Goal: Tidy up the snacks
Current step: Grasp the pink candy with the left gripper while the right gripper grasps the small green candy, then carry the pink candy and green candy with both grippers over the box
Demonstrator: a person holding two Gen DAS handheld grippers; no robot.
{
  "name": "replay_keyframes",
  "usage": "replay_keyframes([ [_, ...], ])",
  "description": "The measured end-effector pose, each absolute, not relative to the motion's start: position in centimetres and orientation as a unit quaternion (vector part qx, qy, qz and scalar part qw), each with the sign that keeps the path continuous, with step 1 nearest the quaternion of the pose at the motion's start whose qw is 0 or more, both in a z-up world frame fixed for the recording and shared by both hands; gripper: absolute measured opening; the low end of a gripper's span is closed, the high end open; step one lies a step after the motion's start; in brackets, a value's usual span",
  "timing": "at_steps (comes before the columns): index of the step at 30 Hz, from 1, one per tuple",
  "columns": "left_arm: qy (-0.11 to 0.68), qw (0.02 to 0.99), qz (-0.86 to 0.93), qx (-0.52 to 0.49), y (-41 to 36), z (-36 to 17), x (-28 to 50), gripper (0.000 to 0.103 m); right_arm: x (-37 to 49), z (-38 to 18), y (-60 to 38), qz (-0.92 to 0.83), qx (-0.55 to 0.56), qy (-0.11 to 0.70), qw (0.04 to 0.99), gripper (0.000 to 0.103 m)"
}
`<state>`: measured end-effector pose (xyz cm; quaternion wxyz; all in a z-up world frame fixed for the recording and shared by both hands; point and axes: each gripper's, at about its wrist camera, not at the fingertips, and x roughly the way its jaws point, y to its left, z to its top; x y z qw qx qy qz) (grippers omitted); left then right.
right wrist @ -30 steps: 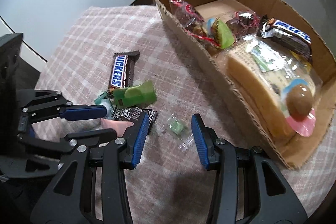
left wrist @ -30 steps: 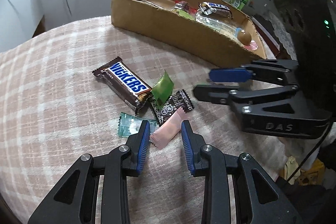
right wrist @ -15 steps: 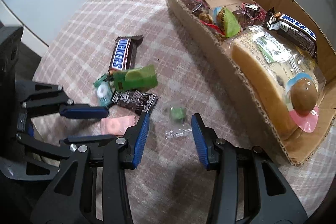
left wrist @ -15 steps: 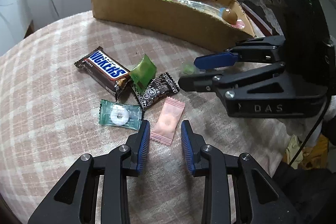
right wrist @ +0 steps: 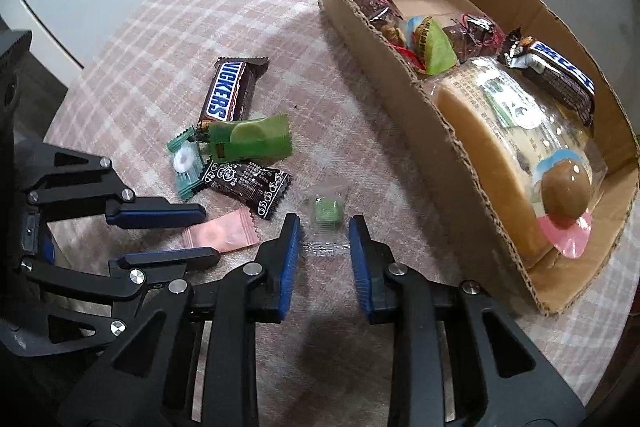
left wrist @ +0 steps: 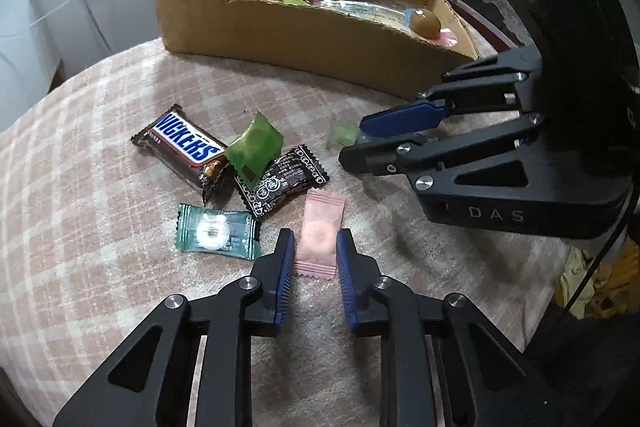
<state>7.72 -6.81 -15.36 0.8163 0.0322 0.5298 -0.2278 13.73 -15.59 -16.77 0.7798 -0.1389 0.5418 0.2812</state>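
Loose sweets (left wrist: 276,177) on the tablecloth (left wrist: 80,227) before the cardboard box (left wrist: 304,39) of snacks.

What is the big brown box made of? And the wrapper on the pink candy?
The box looks like plain cardboard: dull brown, with wavy ridges showing along its cut rim. The pink candy wrapper seems to be thin matte plastic or coated paper, with zigzag crimped ends; which one is hard to tell.

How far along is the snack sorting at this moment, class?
Done: the cardboard box already holds several snacks. In hand: the left tool has just closed on the pink candy; the right tool, jaws closing, straddles the clear-wrapped green candy. Left on the cloth: Snickers bar, green packet, black packet, mint candy.
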Motion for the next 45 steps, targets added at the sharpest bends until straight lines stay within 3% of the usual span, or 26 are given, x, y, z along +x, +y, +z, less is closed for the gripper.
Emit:
replay_keyframes([
  [5, 0.531, 0.818, -0.223, 0.003, -5.9, -15.3, 6.9, 0.018, 13.1, -15.9, -17.0, 0.275, -0.108, 0.537, 0.791, 0.026],
  [7, 0.531, 0.817, -0.223, -0.007, -5.6, -15.2, 6.6, 0.006, 12.8, -15.6, -17.4, 0.274, -0.100, 0.536, 0.792, 0.026],
  [8, 0.530, 0.819, -0.221, -0.012, -5.4, -15.0, 6.3, 0.006, 12.7, -15.5, -17.5, 0.273, -0.099, 0.536, 0.792, 0.026],
  [14, 0.545, 0.809, -0.218, -0.023, -4.7, -15.5, 6.4, 0.007, 12.5, -15.6, -17.9, 0.269, -0.098, 0.536, 0.794, 0.026],
  [18, 0.545, 0.811, -0.211, -0.020, -5.2, -15.2, 6.6, 0.019, 12.4, -15.5, -17.9, 0.268, -0.099, 0.535, 0.795, 0.026],
  [26, 0.540, 0.817, -0.203, 0.023, -8.3, -15.5, 8.1, 0.018, 12.2, -15.2, -18.1, 0.262, -0.097, 0.530, 0.801, 0.026],
  [45, 0.493, 0.847, -0.192, -0.061, -4.3, -10.1, 10.5, 0.017, 13.3, -8.4, -22.4, 0.237, -0.048, 0.472, 0.848, 0.026],
])
